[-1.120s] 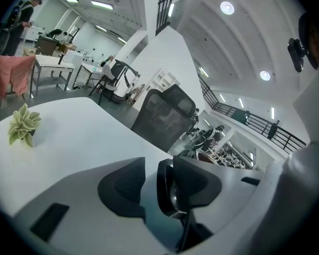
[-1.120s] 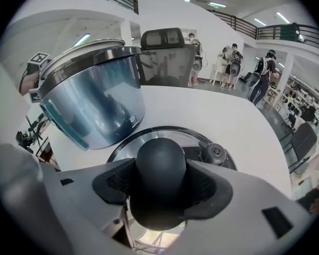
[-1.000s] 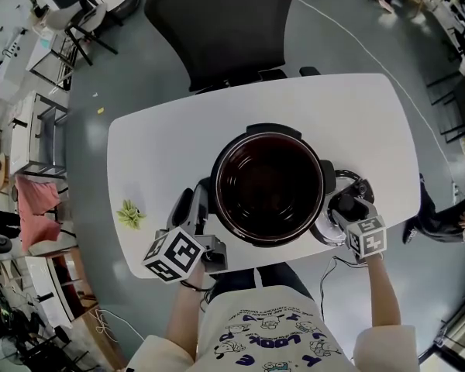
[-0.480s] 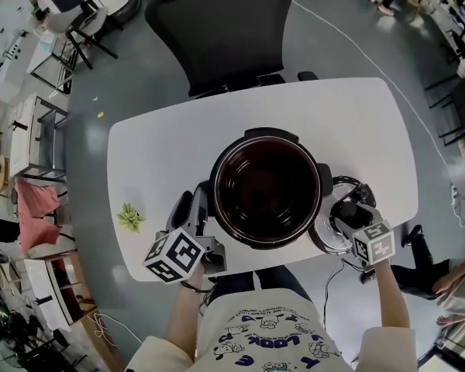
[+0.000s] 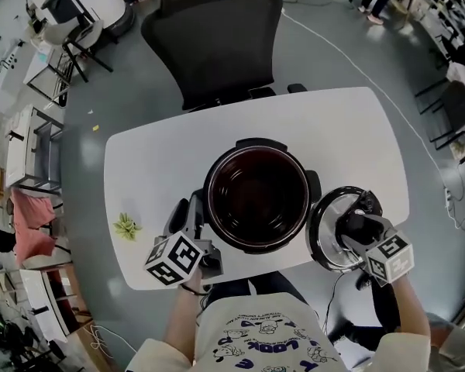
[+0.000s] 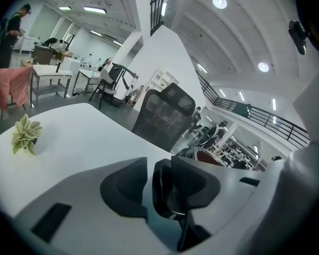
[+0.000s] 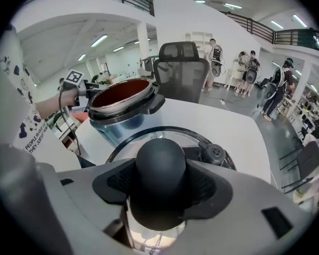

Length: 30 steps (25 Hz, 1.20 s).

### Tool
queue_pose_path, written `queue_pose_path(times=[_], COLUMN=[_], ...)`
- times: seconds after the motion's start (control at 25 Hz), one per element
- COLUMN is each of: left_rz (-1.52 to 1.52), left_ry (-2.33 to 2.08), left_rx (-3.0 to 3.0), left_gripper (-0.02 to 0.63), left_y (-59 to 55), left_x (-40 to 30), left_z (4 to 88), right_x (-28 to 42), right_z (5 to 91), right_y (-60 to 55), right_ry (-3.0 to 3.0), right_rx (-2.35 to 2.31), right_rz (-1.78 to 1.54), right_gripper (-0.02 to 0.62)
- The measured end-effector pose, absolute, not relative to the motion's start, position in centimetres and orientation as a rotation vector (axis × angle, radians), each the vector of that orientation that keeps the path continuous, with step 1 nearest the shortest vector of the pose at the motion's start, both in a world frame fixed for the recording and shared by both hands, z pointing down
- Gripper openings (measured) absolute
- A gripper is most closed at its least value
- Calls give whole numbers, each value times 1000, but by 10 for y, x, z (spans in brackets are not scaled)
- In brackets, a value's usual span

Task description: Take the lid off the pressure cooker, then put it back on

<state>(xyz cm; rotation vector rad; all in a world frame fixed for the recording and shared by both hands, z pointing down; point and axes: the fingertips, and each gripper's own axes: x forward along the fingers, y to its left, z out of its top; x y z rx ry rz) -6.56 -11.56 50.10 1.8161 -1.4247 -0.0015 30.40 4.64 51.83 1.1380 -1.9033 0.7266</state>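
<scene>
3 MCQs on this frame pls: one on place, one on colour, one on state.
1. Where is the lid relative to the pot?
A. On it
B. To its right, in the right gripper
C. Behind it, on the chair

2. What colour is the table?
A. White
B. Black
C. Wood brown

3. What state is the pot in?
A. Lidded
B. Tipped over
C. Upright and open

Answers:
1 B: the right gripper's fingers clamp the lid's knob, with the pot beside it.
2 A: the bare top is plain white.
3 C: the dark inside shows from above and nothing covers it.
</scene>
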Motion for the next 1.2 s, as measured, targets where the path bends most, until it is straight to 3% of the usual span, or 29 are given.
queue_pose_path(times=[0.2,0.6,1.2], left_rz=[25,40,48], left_ry=[-1437,-1449,-1418], left_rx=[1838,1847,1867], left_gripper=[118,118,117], left_y=[-114,-110,-104], left_x=[-63,-62,-65], left_z=[498,494,490], right_x=[302,284,184], right_z=[479,409,374], right_y=[52,34,-31], right_ry=[-1928,-2003,-2149], right_rx=[1128,1070,886], right_rz=[713,635,492], right_gripper=[295,295,295])
